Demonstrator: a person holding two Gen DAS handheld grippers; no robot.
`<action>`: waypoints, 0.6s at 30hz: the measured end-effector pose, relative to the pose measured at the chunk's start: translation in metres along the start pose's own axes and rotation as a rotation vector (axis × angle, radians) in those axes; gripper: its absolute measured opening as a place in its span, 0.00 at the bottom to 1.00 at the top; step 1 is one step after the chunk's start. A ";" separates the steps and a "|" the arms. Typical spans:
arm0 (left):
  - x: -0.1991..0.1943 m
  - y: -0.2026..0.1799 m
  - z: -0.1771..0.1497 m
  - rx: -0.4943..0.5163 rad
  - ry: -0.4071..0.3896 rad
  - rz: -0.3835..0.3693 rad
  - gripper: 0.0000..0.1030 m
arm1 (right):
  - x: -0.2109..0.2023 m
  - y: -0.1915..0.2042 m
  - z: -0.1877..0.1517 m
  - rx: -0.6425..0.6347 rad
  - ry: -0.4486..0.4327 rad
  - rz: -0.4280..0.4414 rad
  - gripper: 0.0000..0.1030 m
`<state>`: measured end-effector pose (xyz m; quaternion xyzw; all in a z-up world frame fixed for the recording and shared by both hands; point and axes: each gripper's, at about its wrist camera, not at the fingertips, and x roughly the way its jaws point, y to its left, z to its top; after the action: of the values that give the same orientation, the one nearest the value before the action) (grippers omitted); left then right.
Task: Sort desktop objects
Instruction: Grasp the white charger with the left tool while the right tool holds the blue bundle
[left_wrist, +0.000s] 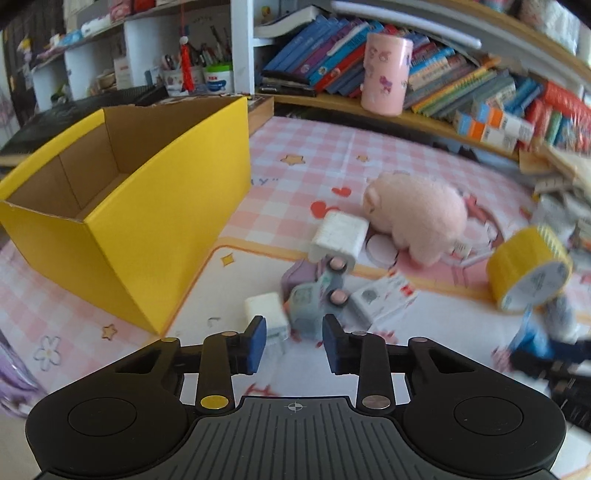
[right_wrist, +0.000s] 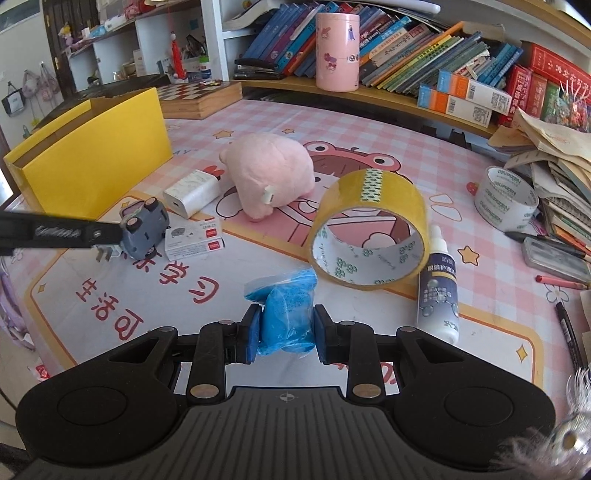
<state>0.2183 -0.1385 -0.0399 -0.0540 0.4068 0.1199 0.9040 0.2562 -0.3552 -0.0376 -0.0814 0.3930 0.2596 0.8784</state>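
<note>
My left gripper (left_wrist: 294, 343) is open and empty, just short of a grey toy car (left_wrist: 317, 299) lying on its side; the car also shows in the right wrist view (right_wrist: 144, 229), where the left gripper's finger reaches it. A white charger plug (left_wrist: 267, 314) lies beside the car. My right gripper (right_wrist: 284, 338) is shut on a blue bag of sand (right_wrist: 286, 314), held low over the mat. An open yellow cardboard box (left_wrist: 122, 221) stands at the left, seen from the right wrist too (right_wrist: 92, 162).
On the mat lie a white power bank (right_wrist: 192, 192), a pink plush pig (right_wrist: 269, 173), a small white box (right_wrist: 194, 240), a yellow tape roll (right_wrist: 369, 229), a spray bottle (right_wrist: 439, 288) and a white tape roll (right_wrist: 506, 199). A pink canister (right_wrist: 337, 51) stands by the books.
</note>
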 end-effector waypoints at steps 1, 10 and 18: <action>0.002 0.000 -0.002 0.014 0.008 0.019 0.31 | 0.000 -0.001 0.000 0.004 0.003 0.001 0.26; 0.034 0.004 0.009 0.007 0.030 0.085 0.33 | 0.003 0.006 0.002 -0.014 0.009 0.018 0.26; 0.039 0.013 0.002 -0.004 0.032 0.069 0.32 | 0.004 0.011 0.003 -0.039 0.015 0.030 0.26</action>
<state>0.2413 -0.1192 -0.0683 -0.0435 0.4224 0.1511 0.8927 0.2551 -0.3436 -0.0380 -0.0946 0.3955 0.2797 0.8697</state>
